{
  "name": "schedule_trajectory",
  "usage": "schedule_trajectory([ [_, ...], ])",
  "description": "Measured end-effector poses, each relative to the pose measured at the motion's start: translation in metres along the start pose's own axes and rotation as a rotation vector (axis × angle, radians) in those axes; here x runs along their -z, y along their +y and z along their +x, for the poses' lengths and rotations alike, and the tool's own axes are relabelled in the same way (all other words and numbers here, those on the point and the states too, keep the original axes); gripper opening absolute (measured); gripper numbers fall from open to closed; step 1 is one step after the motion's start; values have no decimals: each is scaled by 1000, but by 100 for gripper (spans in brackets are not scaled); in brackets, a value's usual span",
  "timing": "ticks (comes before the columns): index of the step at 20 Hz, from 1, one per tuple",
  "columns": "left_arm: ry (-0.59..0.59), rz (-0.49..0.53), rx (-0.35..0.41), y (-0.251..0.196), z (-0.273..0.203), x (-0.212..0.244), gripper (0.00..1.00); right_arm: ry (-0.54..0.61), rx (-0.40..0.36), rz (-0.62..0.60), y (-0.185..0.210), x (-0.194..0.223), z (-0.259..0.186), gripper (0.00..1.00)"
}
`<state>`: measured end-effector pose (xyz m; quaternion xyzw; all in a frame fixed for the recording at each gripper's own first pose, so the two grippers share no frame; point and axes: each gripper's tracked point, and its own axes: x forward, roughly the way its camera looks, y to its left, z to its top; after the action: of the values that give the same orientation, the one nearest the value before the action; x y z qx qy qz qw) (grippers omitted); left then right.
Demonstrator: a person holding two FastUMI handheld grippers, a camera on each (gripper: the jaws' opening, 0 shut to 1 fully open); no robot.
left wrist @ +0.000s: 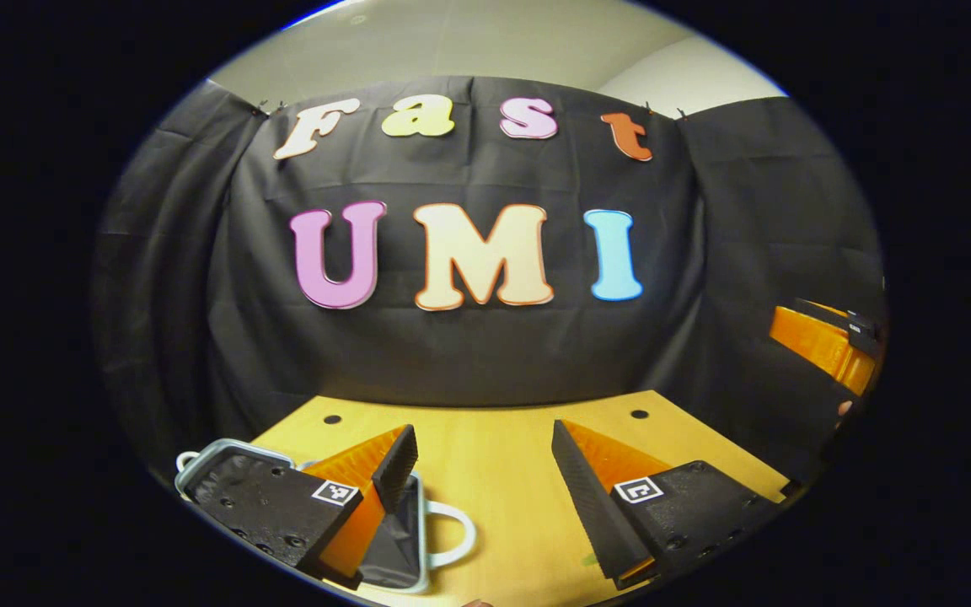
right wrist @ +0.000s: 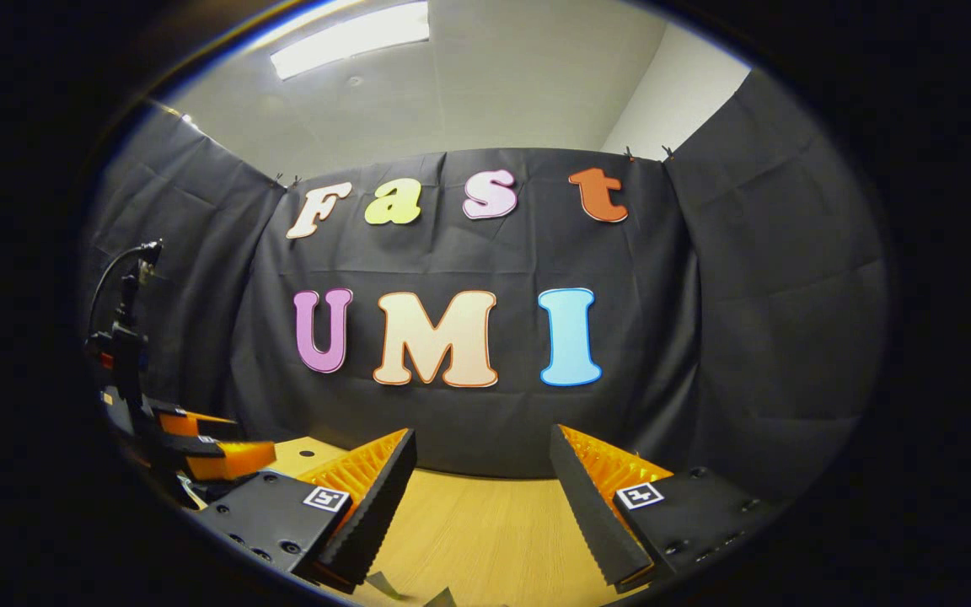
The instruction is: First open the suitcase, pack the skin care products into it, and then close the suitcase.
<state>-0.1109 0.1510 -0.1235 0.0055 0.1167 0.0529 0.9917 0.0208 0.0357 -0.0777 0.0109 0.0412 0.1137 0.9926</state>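
Two grippers are raised above a wooden table (left wrist: 494, 472) in front of the black cloth booth wall (left wrist: 485, 346), and both stand wide open with nothing between their fingers. Left gripper view: the left gripper (left wrist: 484, 459) shows its two fingers spread far apart at the bottom of the frame, the gap between them crossed only by bare tabletop; neither finger touches any object. Beneath and partly behind its left-hand finger lies the suitcase (left wrist: 405, 548), a small case with a pale grey rim, a dark interior and a light looped handle (left wrist: 456, 535) projecting toward the middle of the table; it appears open, though the finger hides much of it. Two small dark holes (left wrist: 639, 414) mark the far edge of the table. At the right margin of this view part of the other gripper appears, held higher than the table. Right gripper view: the right gripper (right wrist: 482, 459) likewise has its fingers well apart, gripping and touching nothing, with plain tabletop and the cloth wall visible through the gap. At the left margin of this view the left gripper's body and a cable rising above it are seen. Skin care products cannot be made out in either view.
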Motion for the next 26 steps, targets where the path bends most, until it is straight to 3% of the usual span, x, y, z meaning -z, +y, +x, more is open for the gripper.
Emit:
schedule_trajectory([
  [12,174,-60,188,-101,3,101,95,73,4,-17,-31,32,-27,99],
  [20,304,-93,205,-118,7,175,91,141,-34,-68,-27,58,-39,99],
  [26,383,-104,218,-133,10,217,80,168,-64,-78,-22,69,-49,99],
])
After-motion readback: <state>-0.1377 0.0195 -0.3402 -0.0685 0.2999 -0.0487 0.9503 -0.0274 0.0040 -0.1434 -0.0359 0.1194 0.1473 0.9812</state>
